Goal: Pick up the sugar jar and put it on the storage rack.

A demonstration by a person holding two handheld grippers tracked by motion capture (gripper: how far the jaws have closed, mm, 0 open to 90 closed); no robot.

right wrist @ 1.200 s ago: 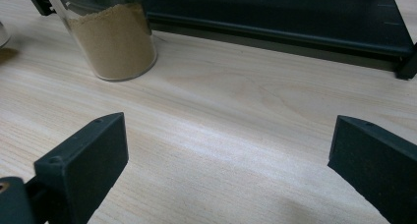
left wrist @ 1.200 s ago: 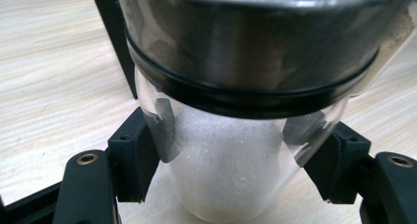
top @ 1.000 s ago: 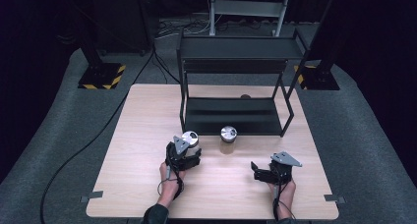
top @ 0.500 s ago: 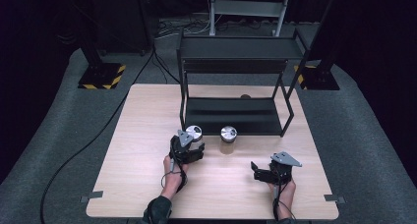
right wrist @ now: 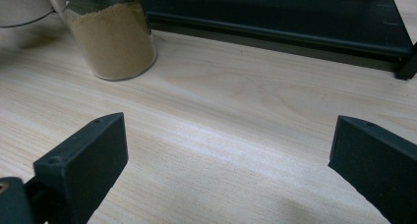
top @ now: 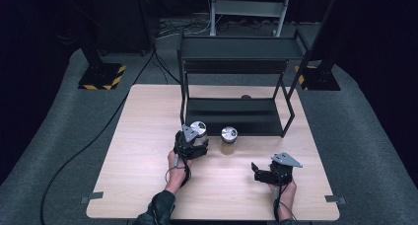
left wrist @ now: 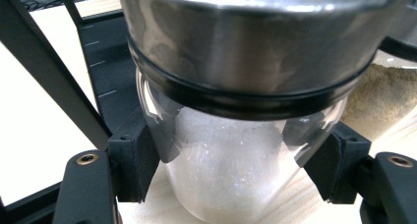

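Wooden bench: left hand-held gripper clamps white-powder glass jar below its steel lid; rigid, slick, breakable. Right hand-held gripper wide open, empty.

No legible text or labels anywhere

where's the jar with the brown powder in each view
High view: the brown-powder jar stands mid-table, just right of the white-filled jar held in the left gripper.
Left gripper view: a sliver of it at the right edge, behind the held jar.
Right gripper view: upper left, on the table.
Shared landmark: the black shelf rack behind it.
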